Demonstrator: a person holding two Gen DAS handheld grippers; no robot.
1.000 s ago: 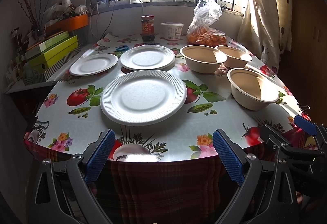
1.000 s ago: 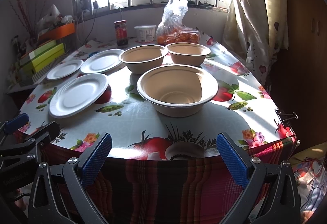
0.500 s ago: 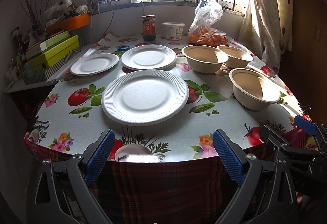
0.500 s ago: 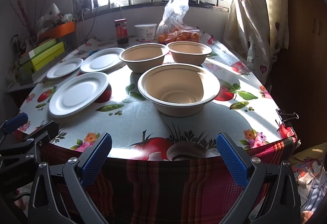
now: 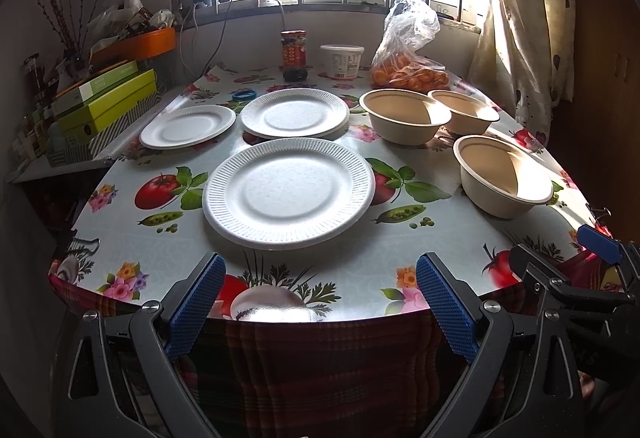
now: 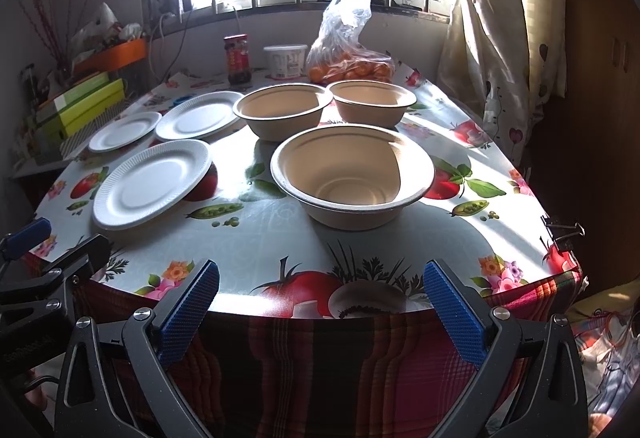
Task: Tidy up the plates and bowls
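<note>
Three white foam plates lie on the fruit-print table: a large near plate [image 5: 289,193] [image 6: 152,183], a middle plate [image 5: 295,112] [image 6: 198,120] and a small left plate [image 5: 187,126] [image 6: 125,130]. Three tan bowls stand to the right: a near bowl [image 5: 505,175] [image 6: 352,174], a middle bowl [image 5: 404,115] [image 6: 283,110] and a far bowl [image 5: 464,111] [image 6: 373,102]. My left gripper [image 5: 318,304] hangs open at the table's front edge, in line with the near plate. My right gripper [image 6: 320,312] is open before the near bowl. Neither holds anything.
At the back stand a dark jar [image 5: 294,55], a white tub [image 5: 342,60] and a plastic bag of oranges [image 5: 408,72]. Green boxes [image 5: 104,104] and an orange tray sit on a shelf to the left. A curtain [image 5: 528,18] hangs right. A binder clip [image 6: 562,232] grips the tablecloth edge.
Both views have shifted very slightly, with the table sitting a touch lower in frame. Nothing on the table has moved and both grippers stay open.
</note>
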